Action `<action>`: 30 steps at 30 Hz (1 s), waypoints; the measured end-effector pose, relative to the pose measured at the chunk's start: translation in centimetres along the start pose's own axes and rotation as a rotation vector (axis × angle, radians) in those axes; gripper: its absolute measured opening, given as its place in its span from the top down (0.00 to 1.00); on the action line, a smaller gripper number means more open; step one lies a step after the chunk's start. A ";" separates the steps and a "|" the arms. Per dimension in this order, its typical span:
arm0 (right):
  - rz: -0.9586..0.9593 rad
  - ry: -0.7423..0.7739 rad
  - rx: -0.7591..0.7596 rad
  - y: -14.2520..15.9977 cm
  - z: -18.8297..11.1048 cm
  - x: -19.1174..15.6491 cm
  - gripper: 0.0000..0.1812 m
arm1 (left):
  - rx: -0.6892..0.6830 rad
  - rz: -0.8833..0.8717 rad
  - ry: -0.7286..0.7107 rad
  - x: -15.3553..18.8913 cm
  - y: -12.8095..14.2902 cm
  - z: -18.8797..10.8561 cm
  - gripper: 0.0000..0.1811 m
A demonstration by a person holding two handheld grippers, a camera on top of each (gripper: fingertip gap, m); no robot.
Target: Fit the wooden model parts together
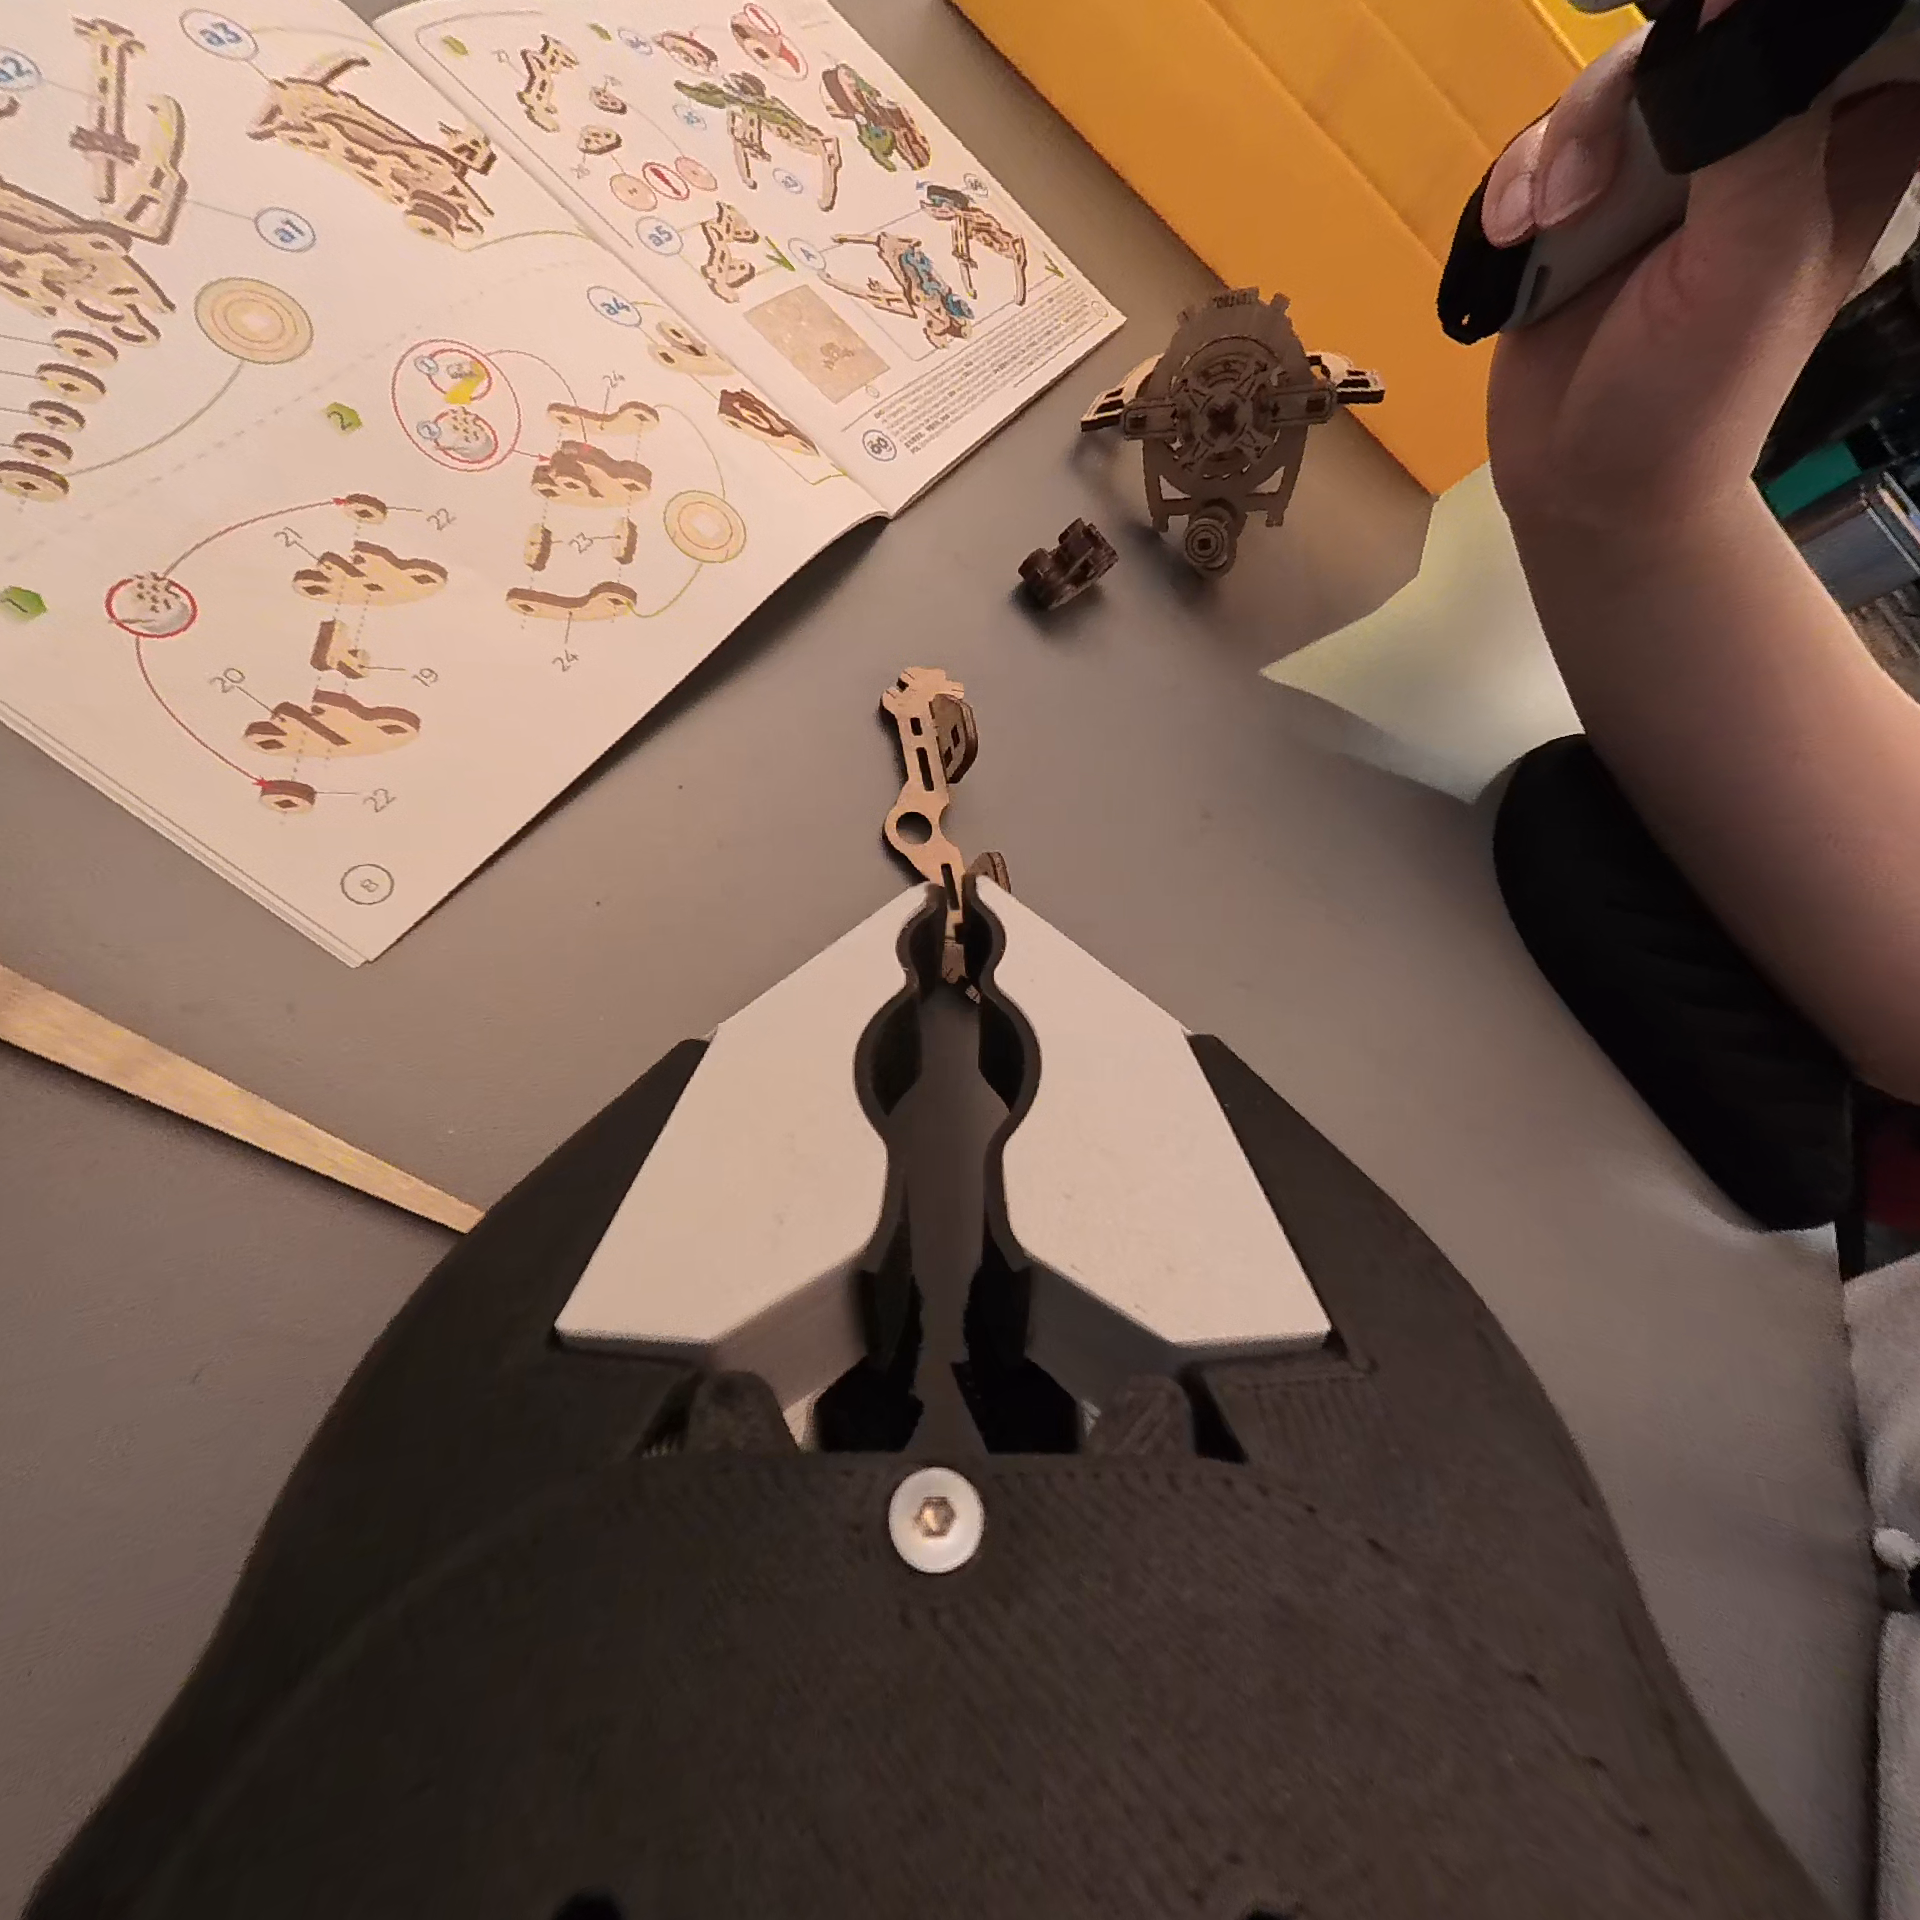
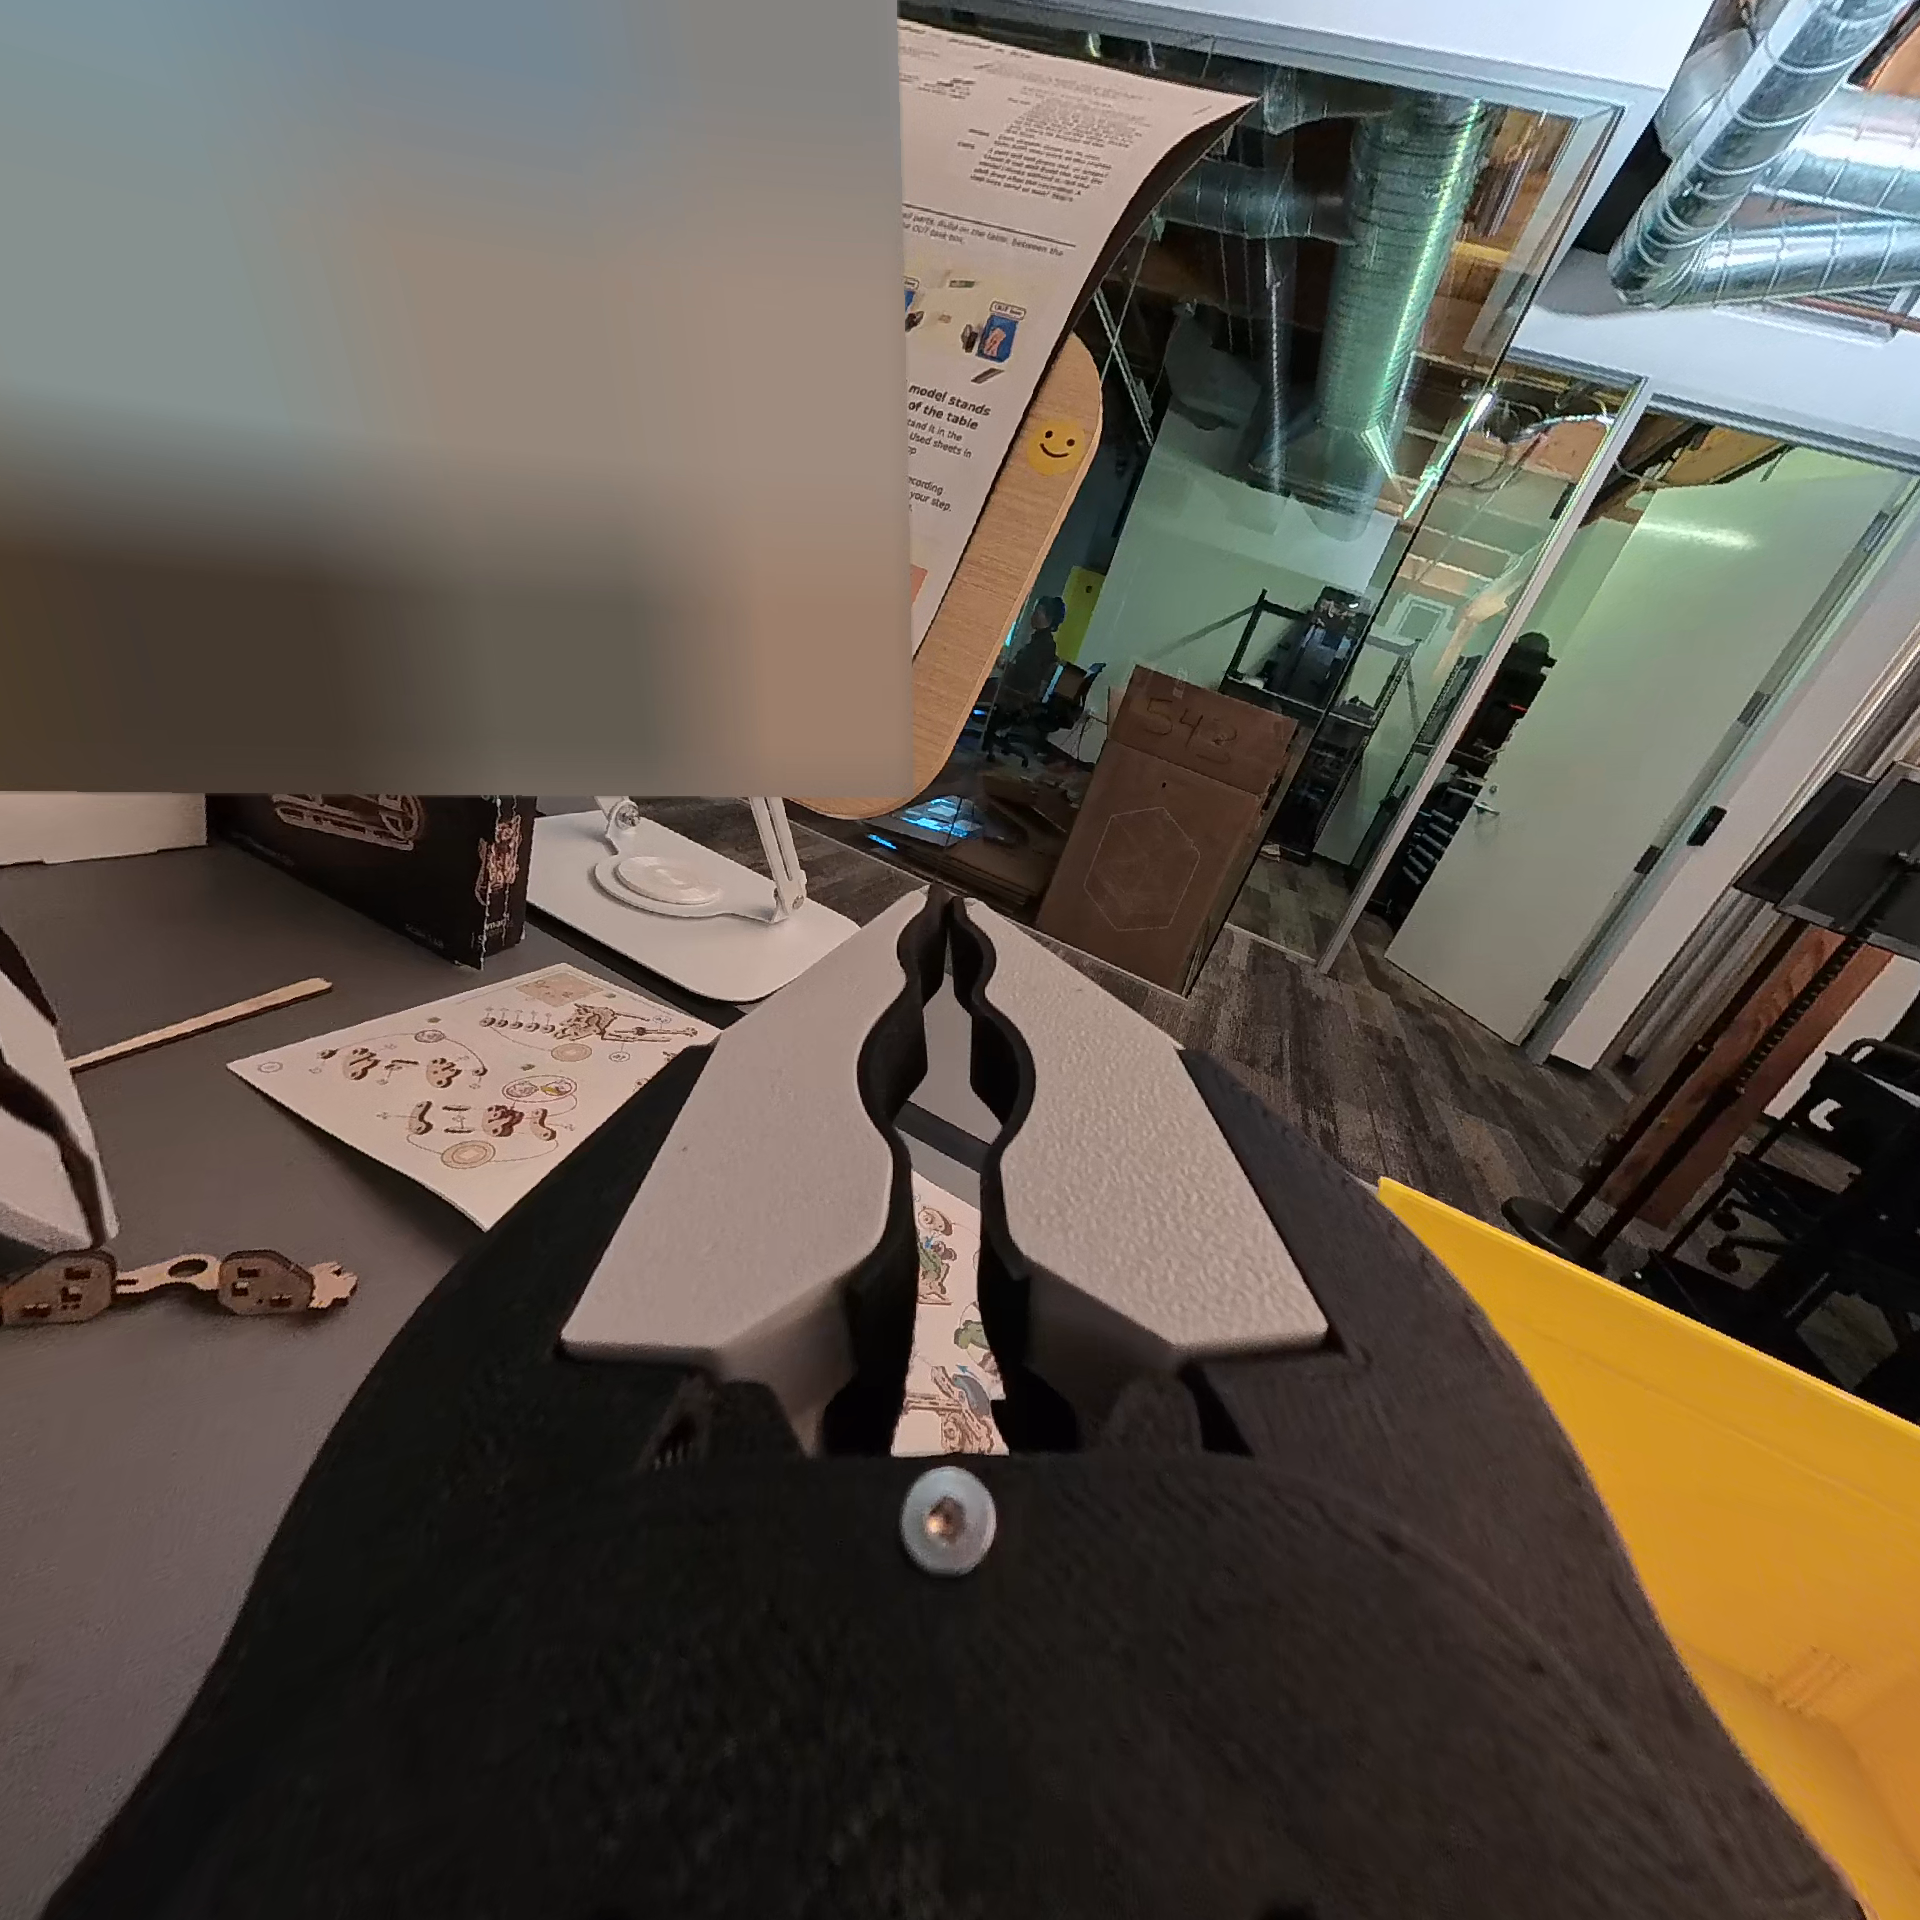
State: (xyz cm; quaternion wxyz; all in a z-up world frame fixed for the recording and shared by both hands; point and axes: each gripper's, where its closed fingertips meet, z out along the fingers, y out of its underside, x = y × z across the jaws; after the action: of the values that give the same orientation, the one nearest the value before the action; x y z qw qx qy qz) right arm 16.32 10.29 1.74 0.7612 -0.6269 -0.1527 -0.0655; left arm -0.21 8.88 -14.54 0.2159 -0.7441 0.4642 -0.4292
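My left gripper (image 1: 951,894) is shut on the near end of a flat wooden arm piece (image 1: 925,769) that sticks out forward over the grey table; the piece also shows in the right wrist view (image 2: 187,1283), with the left gripper's fingers (image 2: 42,1122) at the left edge. A round assembled wooden model (image 1: 1226,416) stands farther off, with a small dark wooden part (image 1: 1068,566) beside it. My right gripper (image 2: 951,914) is raised off the table, shut and empty. In the left wrist view a hand (image 1: 1662,260) holds it at the upper right.
An open instruction booklet (image 1: 416,416) lies at the left, also seen in the right wrist view (image 2: 457,1081). A yellow bin (image 1: 1299,156) stands at the back right. A thin wooden strip (image 1: 208,1101) lies at the left. A dark box (image 2: 395,873) and a white stand base (image 2: 686,914) sit farther back. The left gripper's tips are roughly 25 centimeters from the right gripper's.
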 end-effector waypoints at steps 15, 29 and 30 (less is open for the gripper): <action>-0.001 -0.013 -0.006 0.1 0.1 -0.3 1.00 | 0.032 0.057 0.021 0.7 -0.6 -0.2 0.91; 0.000 -0.017 -0.010 0.1 0.1 -0.4 1.00 | -0.062 0.331 -0.113 1.0 0.7 0.8 1.00; 0.001 -0.017 -0.010 0.1 0.1 -0.4 1.00 | -0.061 0.327 -0.112 1.0 0.7 0.8 1.00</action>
State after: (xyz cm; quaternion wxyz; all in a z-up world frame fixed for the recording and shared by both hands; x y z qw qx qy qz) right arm 15.94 10.41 1.50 0.7567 -0.6313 -0.1587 -0.0607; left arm 0.28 7.66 -15.00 0.2857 -0.6878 0.5791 -0.3316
